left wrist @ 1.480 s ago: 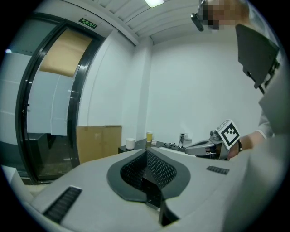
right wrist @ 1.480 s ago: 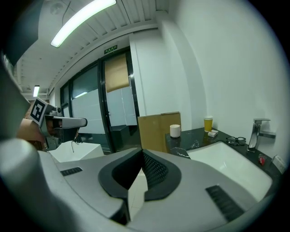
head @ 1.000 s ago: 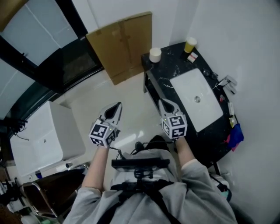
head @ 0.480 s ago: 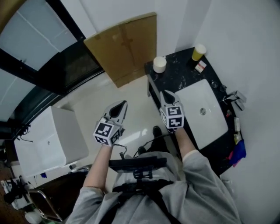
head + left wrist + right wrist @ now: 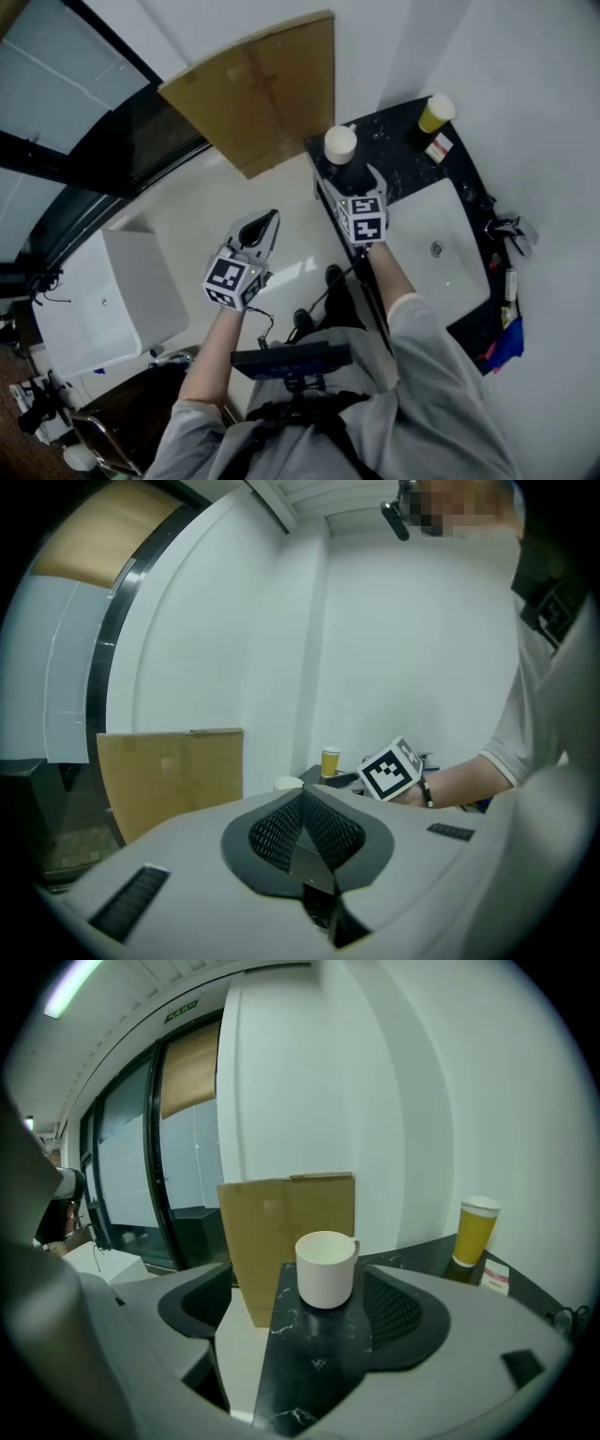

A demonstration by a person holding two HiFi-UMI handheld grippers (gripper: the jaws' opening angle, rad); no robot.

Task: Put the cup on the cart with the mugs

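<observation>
A white cup with a handle stands near the corner of a black marble counter. My right gripper hovers over the counter just short of the cup; its jaws are opening and nothing is between the pads. In the right gripper view the cup stands straight ahead of the right gripper, apart from both pads. My left gripper hangs over the pale floor to the left, shut and empty. In the left gripper view, the left gripper has its pads pressed together.
A yellow paper cup and a small packet stand at the counter's far end. A white sink basin is set into the counter. A cardboard sheet leans on the wall. A white box stands at the left.
The right gripper has moved forward over the counter toward the white cup, and its jaws have gone from shut to open. The left gripper has stayed shut.
</observation>
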